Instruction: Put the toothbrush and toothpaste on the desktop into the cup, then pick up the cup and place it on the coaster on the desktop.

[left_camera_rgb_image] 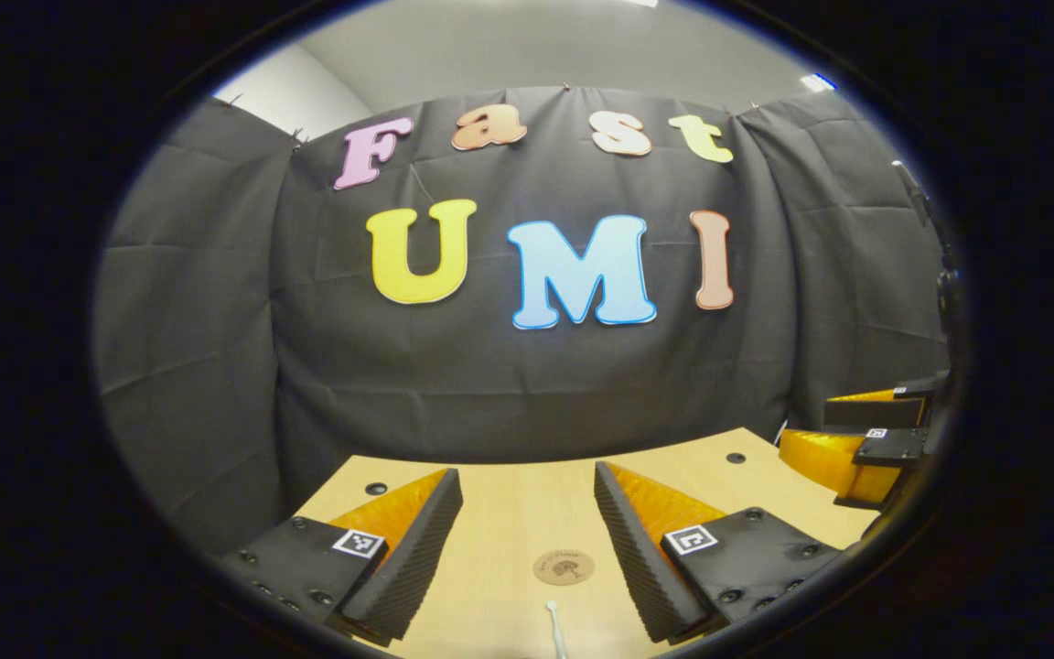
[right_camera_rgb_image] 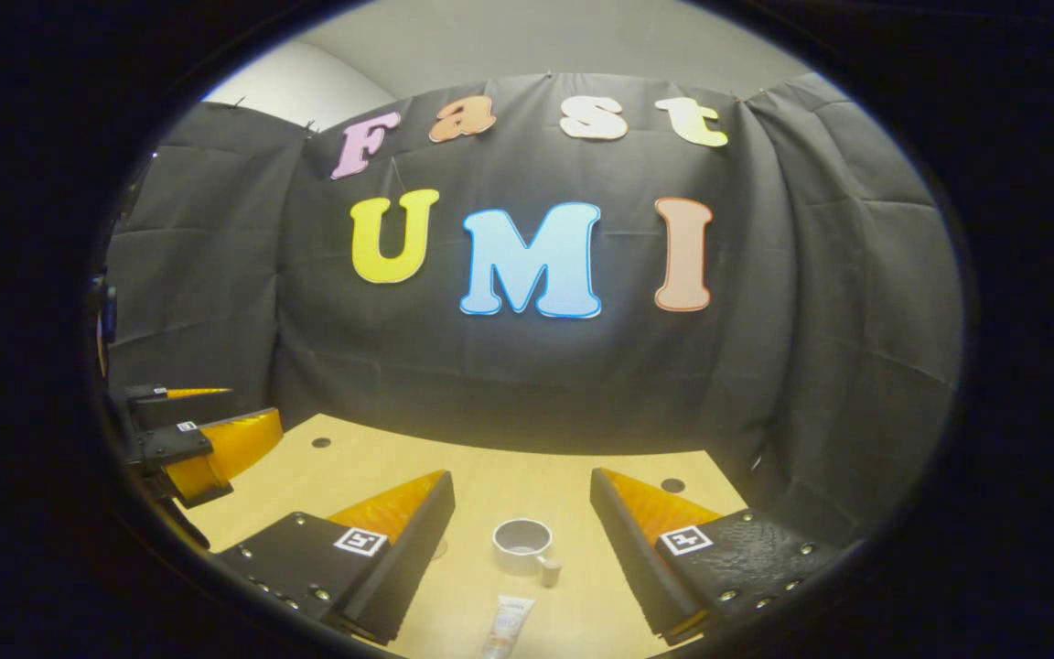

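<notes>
In the left gripper view, my left gripper (left_camera_rgb_image: 527,558) is spread wide above the pale wooden desktop (left_camera_rgb_image: 509,513), holding nothing. Between its fingers lies the round brown cork coaster (left_camera_rgb_image: 564,567), and just nearer to me the white tip of the thin toothbrush (left_camera_rgb_image: 555,627) pokes up from the bottom edge. Far to the right I see my right gripper (left_camera_rgb_image: 865,439) hovering over the desk edge.

In the right gripper view, my left gripper (right_camera_rgb_image: 193,435) shows at the far left. My right gripper (right_camera_rgb_image: 522,554) is also spread apart and empty. Between its fingers stands the white ceramic cup (right_camera_rgb_image: 524,547) with its handle turned toward me, upright and open. Just below it lies the white toothpaste tube (right_camera_rgb_image: 509,626), near the cup without touching it.
</notes>
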